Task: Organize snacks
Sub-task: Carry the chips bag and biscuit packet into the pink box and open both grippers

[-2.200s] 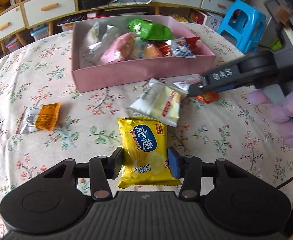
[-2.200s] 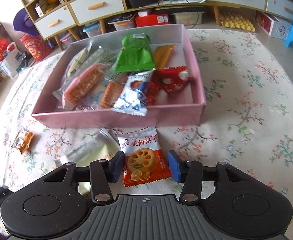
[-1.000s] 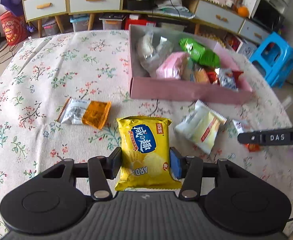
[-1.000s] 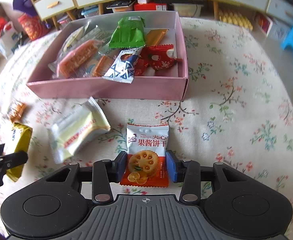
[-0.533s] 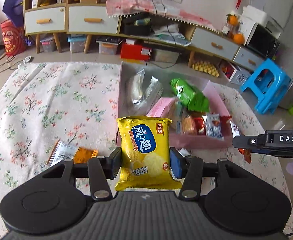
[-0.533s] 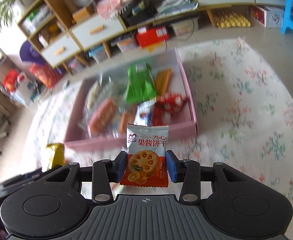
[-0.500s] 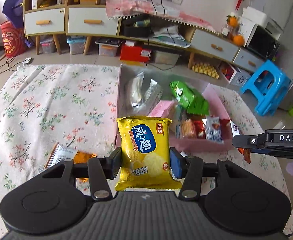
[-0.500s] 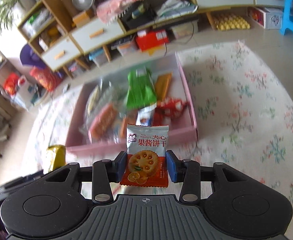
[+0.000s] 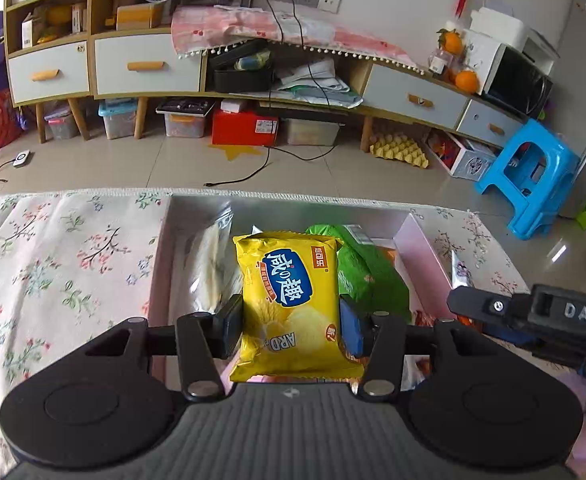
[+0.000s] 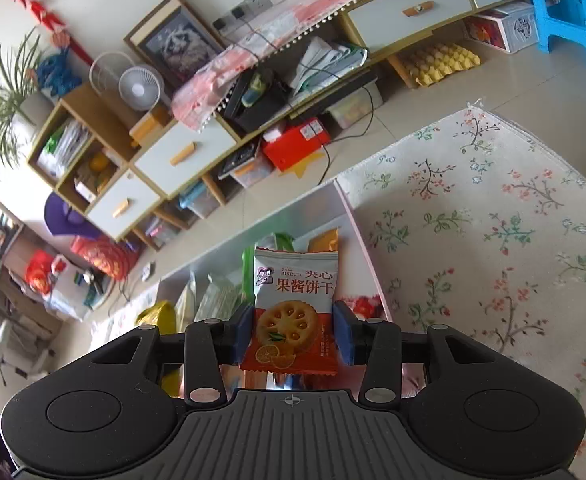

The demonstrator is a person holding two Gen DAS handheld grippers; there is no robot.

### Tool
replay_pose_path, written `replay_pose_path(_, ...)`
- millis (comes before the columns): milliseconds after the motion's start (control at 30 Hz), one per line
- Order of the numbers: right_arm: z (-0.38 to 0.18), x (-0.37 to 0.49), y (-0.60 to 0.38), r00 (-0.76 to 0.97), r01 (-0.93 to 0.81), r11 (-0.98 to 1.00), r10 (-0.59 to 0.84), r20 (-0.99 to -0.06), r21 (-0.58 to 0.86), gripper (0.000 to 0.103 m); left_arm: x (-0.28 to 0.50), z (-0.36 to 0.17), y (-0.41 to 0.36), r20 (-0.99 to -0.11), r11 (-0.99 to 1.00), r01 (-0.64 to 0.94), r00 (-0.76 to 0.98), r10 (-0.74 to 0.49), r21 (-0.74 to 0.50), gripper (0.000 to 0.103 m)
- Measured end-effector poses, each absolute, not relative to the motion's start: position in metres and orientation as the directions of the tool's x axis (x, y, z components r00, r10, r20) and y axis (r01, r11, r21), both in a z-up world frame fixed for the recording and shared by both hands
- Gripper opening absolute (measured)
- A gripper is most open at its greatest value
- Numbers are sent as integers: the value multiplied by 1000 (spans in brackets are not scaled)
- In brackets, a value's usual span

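My left gripper (image 9: 291, 330) is shut on a yellow chip packet (image 9: 289, 304) and holds it in the air above the pink box (image 9: 423, 248). In that box lie a green packet (image 9: 359, 270), clear wrapped snacks (image 9: 209, 268) and other packets. The right gripper shows at the right edge of the left wrist view as a black finger (image 9: 489, 308) beside the box. My right gripper (image 10: 293, 336) is shut on a white and orange biscuit packet (image 10: 293, 308), also held over the pink box (image 10: 367, 256), whose right wall is just right of it. The yellow chip packet (image 10: 159, 314) shows at lower left.
The box sits on a floral tablecloth (image 9: 61, 264) that spreads left of it and right of it (image 10: 493, 240). Beyond the table are a tiled floor, a low cabinet with drawers (image 9: 145, 66), storage bins, a red box (image 9: 245, 128) and a blue plastic stool (image 9: 533, 176).
Both grippers have lifted their packets off the tablecloth and carried them forward over the pink box. The right wrist view has rolled, so the room now looks tilted.
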State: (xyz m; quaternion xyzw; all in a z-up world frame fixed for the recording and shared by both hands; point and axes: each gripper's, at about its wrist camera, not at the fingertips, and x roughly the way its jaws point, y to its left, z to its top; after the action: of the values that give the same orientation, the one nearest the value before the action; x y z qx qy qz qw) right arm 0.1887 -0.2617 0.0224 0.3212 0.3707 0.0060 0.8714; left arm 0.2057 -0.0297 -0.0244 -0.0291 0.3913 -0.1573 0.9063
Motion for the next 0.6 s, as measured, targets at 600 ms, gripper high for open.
replay_pose_path(600,7,196,-282,743,252,722,282,-607,644,45,228,-32,-45,-715,957,266,645,-269,-120,50)
